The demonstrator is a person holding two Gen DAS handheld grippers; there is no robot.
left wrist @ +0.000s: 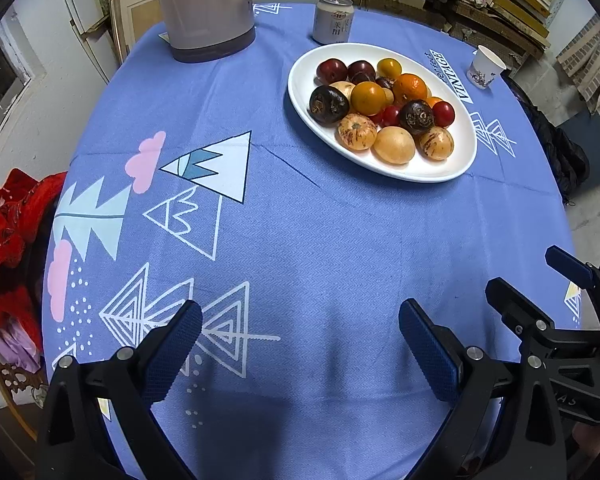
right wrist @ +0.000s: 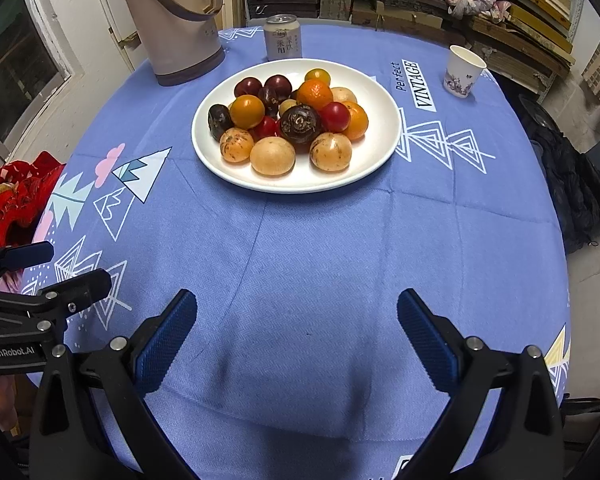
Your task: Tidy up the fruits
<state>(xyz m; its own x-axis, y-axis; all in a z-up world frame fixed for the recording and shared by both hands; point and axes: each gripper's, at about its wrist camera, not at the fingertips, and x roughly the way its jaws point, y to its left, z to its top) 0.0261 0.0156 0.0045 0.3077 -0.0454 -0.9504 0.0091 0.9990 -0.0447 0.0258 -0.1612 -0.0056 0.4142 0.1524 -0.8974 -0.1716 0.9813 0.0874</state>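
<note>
White plate (right wrist: 380,152) holds three speckled fruits (right wrist: 331,152), two tools apart.

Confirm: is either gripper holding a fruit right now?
No: the left gripper and right gripper hang open over bare cloth, short of the plate.

Round counter (right wrist: 340,264) covered by a blue cloth (right wrist: 300,240) printed with white triangles and the word "VINTAGE". Directly on the cloth: a white plate (right wrist: 296,182) of fruit, a beige kettle (right wrist: 172,28), a drink can (right wrist: 283,38) behind the plate, and a paper cup (right wrist: 463,72).
</note>
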